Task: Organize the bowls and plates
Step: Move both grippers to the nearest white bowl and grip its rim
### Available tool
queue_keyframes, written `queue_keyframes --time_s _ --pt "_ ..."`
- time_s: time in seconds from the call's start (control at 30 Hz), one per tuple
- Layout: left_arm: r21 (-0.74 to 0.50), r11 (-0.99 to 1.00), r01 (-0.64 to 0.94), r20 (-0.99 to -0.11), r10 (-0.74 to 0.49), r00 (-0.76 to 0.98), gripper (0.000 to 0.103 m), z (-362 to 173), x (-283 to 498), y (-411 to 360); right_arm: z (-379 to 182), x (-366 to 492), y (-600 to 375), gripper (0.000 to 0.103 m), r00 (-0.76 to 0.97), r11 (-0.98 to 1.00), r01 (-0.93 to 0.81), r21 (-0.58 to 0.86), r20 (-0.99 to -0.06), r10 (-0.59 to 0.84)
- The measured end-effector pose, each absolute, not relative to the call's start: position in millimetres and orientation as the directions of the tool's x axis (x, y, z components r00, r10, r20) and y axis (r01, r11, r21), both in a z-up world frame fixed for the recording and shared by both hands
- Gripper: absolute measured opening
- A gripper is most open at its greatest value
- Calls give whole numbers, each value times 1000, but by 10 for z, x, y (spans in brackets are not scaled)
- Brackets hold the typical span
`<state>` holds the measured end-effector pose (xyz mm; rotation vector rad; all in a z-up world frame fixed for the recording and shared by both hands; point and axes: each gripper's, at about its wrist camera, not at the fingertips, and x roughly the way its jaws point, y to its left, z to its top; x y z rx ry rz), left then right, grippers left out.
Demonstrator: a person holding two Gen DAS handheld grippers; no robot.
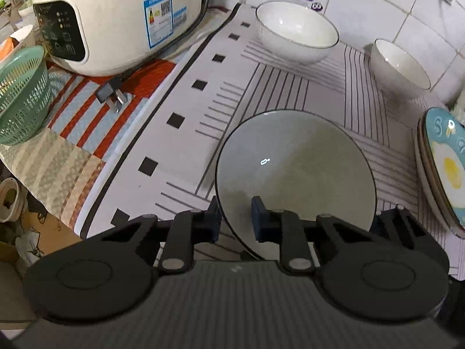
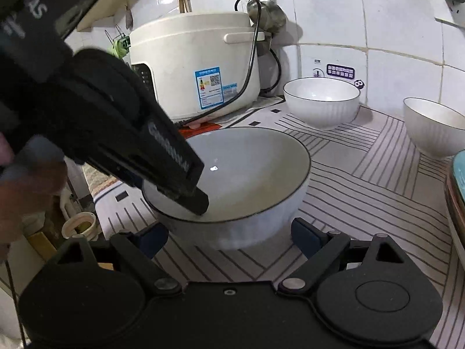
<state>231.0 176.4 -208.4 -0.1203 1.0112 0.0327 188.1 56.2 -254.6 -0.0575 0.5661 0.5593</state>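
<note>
Left claw [image 1: 235, 218] clamped on near rim of big bowl [image 1: 293, 174], mid worktop [image 1: 180, 93]; right claw [image 2: 229, 238] wide apart just below it. Smooth, slippery, breakable; best held by the rim

plate [image 1: 444, 151]: large "S" | rice cooker [image 1: 122, 14] blue label: print too small to read

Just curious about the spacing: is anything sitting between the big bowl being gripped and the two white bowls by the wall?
No. Between the big bowl and the two white bowls, both views show only bare striped mat.
</note>
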Motion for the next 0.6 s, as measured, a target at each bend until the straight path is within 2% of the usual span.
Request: queue_keyframes --time_s 0.17,0.33,0.6 --pt "-45 998 -36 -827 -17 562 17 -1994 2317 1595 -2490 1898 473 89 702 854 -503 133 -513 493" --pt "-60 998 23 -804 -62 591 17 -1886 2433 1416 -2393 1909 380 89 748 875 -482 52 -495 442" --pt "-44 994 95 -774 -94 626 17 -1828 2696 1125 -2286 2098 125 89 794 914 -404 41 -480 373"
